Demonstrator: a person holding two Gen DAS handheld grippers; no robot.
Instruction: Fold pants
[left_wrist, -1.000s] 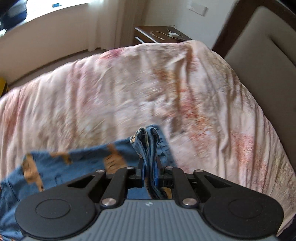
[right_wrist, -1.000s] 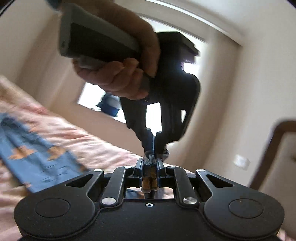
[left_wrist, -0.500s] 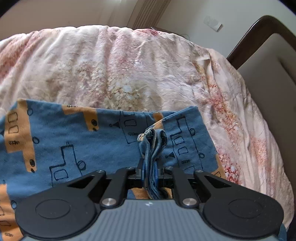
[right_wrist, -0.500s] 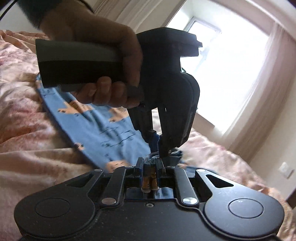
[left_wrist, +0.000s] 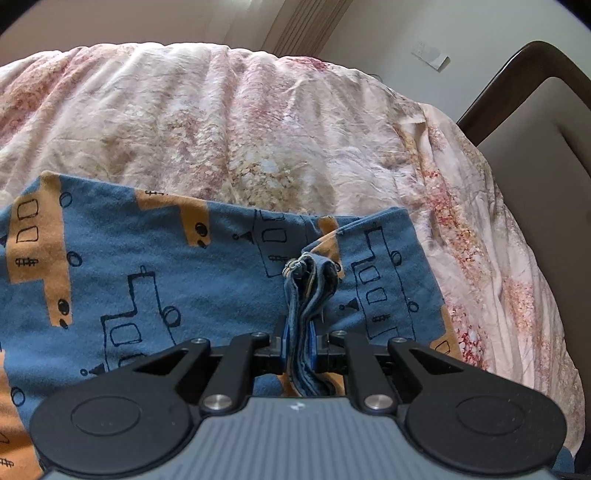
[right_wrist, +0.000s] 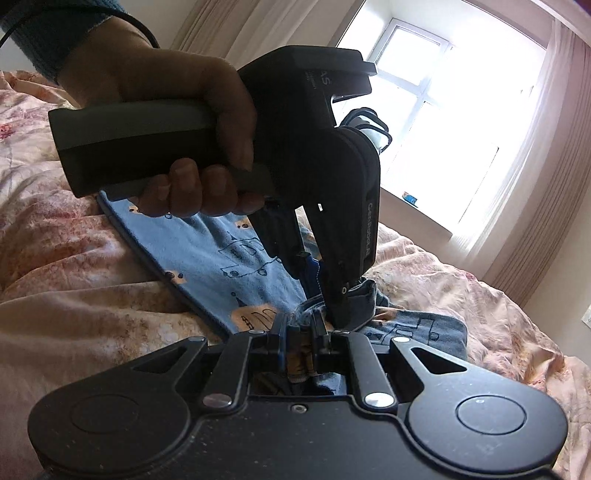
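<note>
A pair of blue pants (left_wrist: 155, 280), printed with orange blocks and black line-drawn vehicles, was spread flat on a bed covered by a pink floral bedspread (left_wrist: 258, 140), the cloth filling the left wrist view from nine o'clock across to about three o'clock. A bunched fold of the pants' edge was clamped between the closed jaws of the left gripper (left_wrist: 300, 345), the gathered cloth standing up toward twelve o'clock from the fingertips. In the right wrist view, another bunch of the same cloth was pinched tight in the right gripper (right_wrist: 300, 341), with the left gripper seen just beyond it at twelve o'clock, both bearing on the same corner of the garment. The left gripper's handle was held in the person's hand (right_wrist: 177, 122) at ten o'clock. A dark wooden headboard (left_wrist: 524, 74) was seen at two o'clock in the left wrist view, and a bright window (right_wrist: 436, 110) with curtains at one o'clock in the right.
</note>
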